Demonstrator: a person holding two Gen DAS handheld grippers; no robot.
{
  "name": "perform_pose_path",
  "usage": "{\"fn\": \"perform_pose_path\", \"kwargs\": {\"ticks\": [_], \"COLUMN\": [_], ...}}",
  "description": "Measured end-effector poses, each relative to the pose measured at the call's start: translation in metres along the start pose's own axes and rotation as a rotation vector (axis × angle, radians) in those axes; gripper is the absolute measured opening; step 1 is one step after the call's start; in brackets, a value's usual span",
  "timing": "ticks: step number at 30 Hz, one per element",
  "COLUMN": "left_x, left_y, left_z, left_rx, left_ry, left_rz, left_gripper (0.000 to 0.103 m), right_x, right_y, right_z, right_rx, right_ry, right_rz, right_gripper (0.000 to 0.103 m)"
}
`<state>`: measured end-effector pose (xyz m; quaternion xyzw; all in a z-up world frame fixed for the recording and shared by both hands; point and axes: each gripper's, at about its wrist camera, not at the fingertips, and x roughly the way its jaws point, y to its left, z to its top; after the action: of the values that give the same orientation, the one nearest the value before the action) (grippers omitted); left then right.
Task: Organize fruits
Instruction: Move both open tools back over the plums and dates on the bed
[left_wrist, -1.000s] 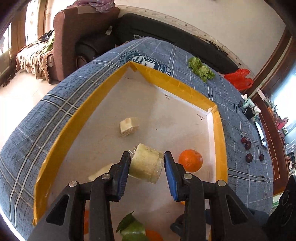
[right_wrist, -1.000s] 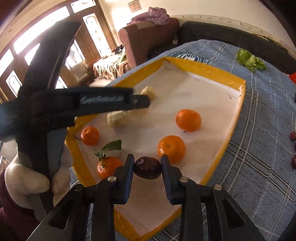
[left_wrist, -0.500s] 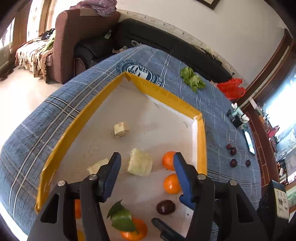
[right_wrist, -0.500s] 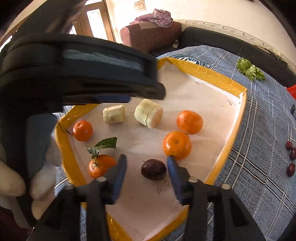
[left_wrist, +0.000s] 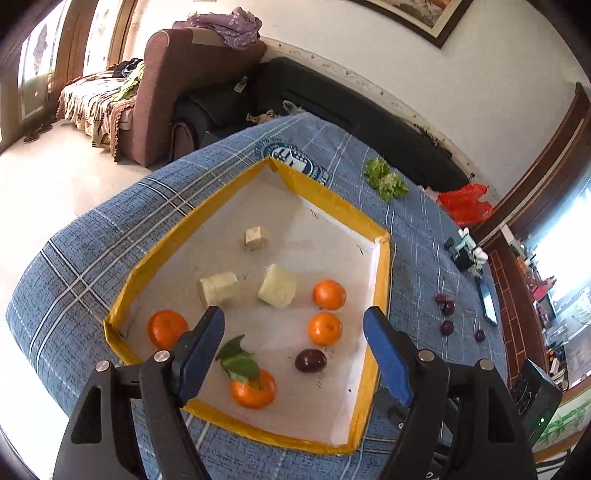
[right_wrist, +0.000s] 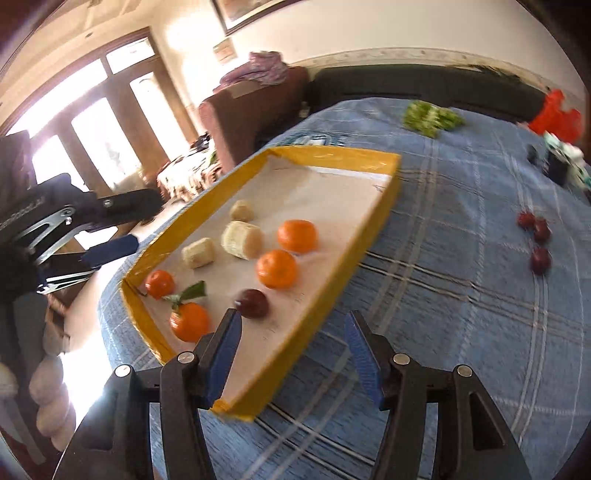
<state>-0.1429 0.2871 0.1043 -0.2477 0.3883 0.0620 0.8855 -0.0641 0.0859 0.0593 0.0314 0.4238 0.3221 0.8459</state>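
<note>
A yellow-rimmed white tray (left_wrist: 373, 218) (right_wrist: 384, 221) lies on the blue plaid cloth. In it are several oranges (left_wrist: 328, 294) (right_wrist: 276, 268), one with a leaf (left_wrist: 253, 387), three pale banana pieces (left_wrist: 277, 286) (right_wrist: 242, 239) and a dark plum (left_wrist: 310, 360) (right_wrist: 252, 303). My left gripper (left_wrist: 293, 354) is open and empty, raised above the tray's near end. My right gripper (right_wrist: 291, 349) is open and empty over the tray's near right rim. Several more plums (left_wrist: 447, 317) (right_wrist: 537, 240) lie on the cloth to the right.
Green lettuce (left_wrist: 386, 181) (right_wrist: 430, 116) and a red bag (left_wrist: 467, 203) lie at the table's far side. A small figurine (left_wrist: 469, 253) and a phone (left_wrist: 487, 302) sit near the right edge. A brown armchair (left_wrist: 166, 92) and a black sofa stand beyond the table.
My left gripper let go of the banana piece, my right let go of the plum; both now lie in the tray. Both grippers opened and pulled back, the right swinging rightward.
</note>
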Motion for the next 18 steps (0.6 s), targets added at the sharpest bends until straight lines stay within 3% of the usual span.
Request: {"fn": "perform_pose_path", "kwargs": {"ticks": [5,12,18], "left_x": [-0.011,-0.022,-0.012], "left_y": [-0.024,-0.062,-0.076], "left_z": [-0.013,-0.022,-0.029], "left_rx": [0.054,0.152,0.165], "left_ry": [-0.016,-0.056,0.001], "left_rz": [-0.064,-0.046,-0.068], "left_gripper": [0.077,0.077,0.077], "right_x": [-0.026,-0.052,-0.067], "right_y": [-0.017,-0.044,-0.079], "right_z": [-0.01,-0.013,-0.02], "right_rx": [0.052,0.1,0.169], "right_ry": [-0.059,-0.12,-0.15], "right_rz": [-0.005,-0.039,-0.094], "right_gripper": [0.064,0.065,0.066]}}
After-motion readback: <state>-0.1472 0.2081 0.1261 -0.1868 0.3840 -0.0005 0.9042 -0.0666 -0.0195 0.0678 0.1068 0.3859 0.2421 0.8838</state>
